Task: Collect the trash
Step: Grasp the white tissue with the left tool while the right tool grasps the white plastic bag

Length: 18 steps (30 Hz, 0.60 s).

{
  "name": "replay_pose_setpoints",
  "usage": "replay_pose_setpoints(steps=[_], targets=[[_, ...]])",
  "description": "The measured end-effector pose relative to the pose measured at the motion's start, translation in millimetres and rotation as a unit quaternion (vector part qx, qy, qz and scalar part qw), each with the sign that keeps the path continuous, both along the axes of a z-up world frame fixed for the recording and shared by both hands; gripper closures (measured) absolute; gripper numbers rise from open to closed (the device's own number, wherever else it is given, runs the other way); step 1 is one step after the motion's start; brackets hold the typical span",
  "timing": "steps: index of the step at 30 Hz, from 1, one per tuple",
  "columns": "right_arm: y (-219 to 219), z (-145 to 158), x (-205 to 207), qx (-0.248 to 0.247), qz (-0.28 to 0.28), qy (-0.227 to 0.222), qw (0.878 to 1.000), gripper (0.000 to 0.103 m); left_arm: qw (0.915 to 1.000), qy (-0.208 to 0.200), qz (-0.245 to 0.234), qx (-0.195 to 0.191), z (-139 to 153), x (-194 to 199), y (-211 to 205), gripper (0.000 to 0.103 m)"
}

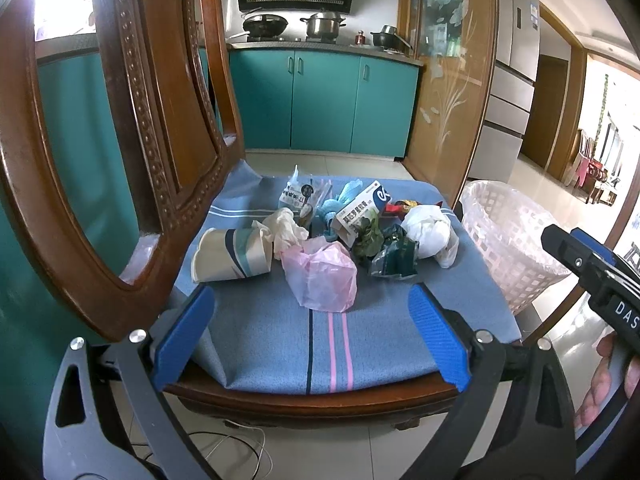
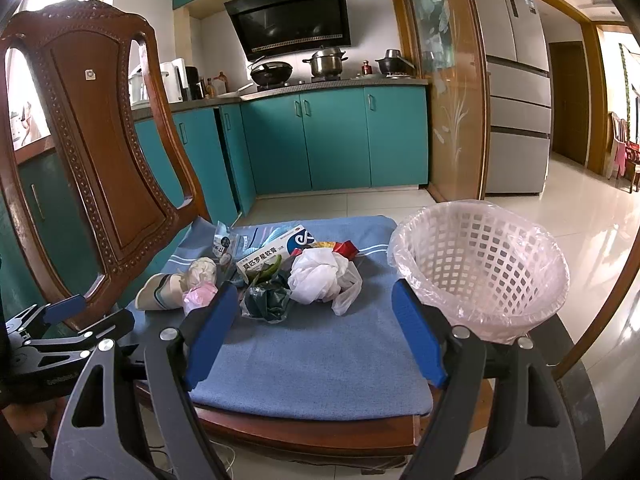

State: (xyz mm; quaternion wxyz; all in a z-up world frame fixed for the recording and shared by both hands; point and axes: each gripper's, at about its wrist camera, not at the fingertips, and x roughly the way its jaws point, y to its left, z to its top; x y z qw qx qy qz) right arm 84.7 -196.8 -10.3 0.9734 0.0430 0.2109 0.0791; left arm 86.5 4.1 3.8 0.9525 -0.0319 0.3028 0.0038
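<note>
Nearest the lens in the left wrist view, the left tool [image 1: 310, 332] stands with its blue pads [image 1: 185, 332] spread wide and nothing between them, low over the front edge of a blue striped cushion [image 1: 312, 344]. In the right wrist view the right tool [image 2: 314, 334] is likewise wide open and empty, its pads over the near part of the same cushion.

The trash lies heaped in the middle of the cushion. A flattened paper cup [image 1: 230, 254] lies on its side at the left of the pile, its long axis running across the frame with the mouth toward the left. Just right of it sits a crumpled pink plastic bag [image 1: 320, 276], with a wad of cream paper [image 1: 284, 228] behind. A white and blue ointment box [image 1: 360, 210] lies tilted, its long axis running from lower left to upper right. In front of it lie some green leaf scraps [image 1: 368, 236] and a dark green wrapper [image 1: 394, 260]; a bunched white plastic bag [image 1: 428, 232] is at the right of the pile.

The cushion covers the seat of a carved wooden chair [image 2: 96, 152], whose back rises at the left of both frames. A white lattice waste basket [image 2: 480, 264] lined with a pale bag stands on the tiled floor [image 2: 580, 232] just right of the seat. Behind are teal kitchen cabinets [image 2: 336, 140], a stove with pots, a black range hood [image 2: 288, 16] and a grey refrigerator [image 2: 516, 80].
</note>
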Motion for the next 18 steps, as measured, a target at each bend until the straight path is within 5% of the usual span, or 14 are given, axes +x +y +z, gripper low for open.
replay_pose_setpoints(steps=[10, 18], targets=[[-1, -2, 3, -0.002, -0.001, 0.003, 1.000, 0.025, 0.9999, 0.011, 0.001, 0.000, -2, 7, 1, 0.006], [2, -9, 51, 0.008, 0.004, 0.042, 0.999, 0.025, 0.9990, 0.039, 0.016, -0.010, 3, 71, 18, 0.006]])
